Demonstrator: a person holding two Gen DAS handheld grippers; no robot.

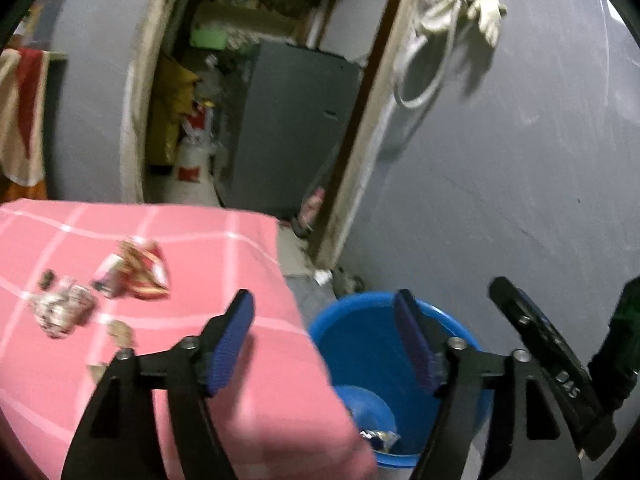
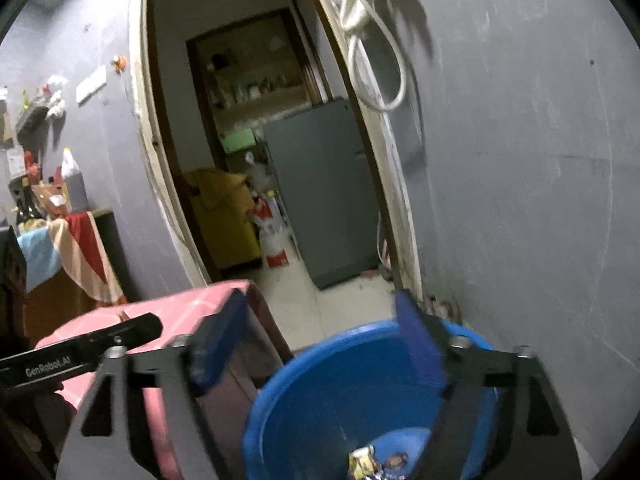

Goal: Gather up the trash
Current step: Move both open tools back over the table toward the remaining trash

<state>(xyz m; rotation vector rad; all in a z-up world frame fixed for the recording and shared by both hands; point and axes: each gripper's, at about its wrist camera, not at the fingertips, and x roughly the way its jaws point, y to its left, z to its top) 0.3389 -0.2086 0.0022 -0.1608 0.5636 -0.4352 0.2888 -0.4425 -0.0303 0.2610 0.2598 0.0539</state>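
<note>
Pink checked tablecloth (image 1: 240, 248), left half: crumpled foil and red-and-white snack wrappers (image 1: 132, 270), uncollected. Round blue plastic bucket (image 2: 360, 392) off its right edge: dropped wrappers inside. Left gripper (image 1: 324, 340) and right gripper (image 2: 316, 340): fingers released, empty; step judged drop-off, next a reach back left.

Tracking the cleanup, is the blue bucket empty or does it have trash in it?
Not empty: the blue bucket has a few crumpled wrappers at its bottom; most of it is unfilled.

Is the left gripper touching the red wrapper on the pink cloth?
Apart. The left wrist view shows the left gripper open and empty, with bare pink cloth between it and the red wrapper.
</note>
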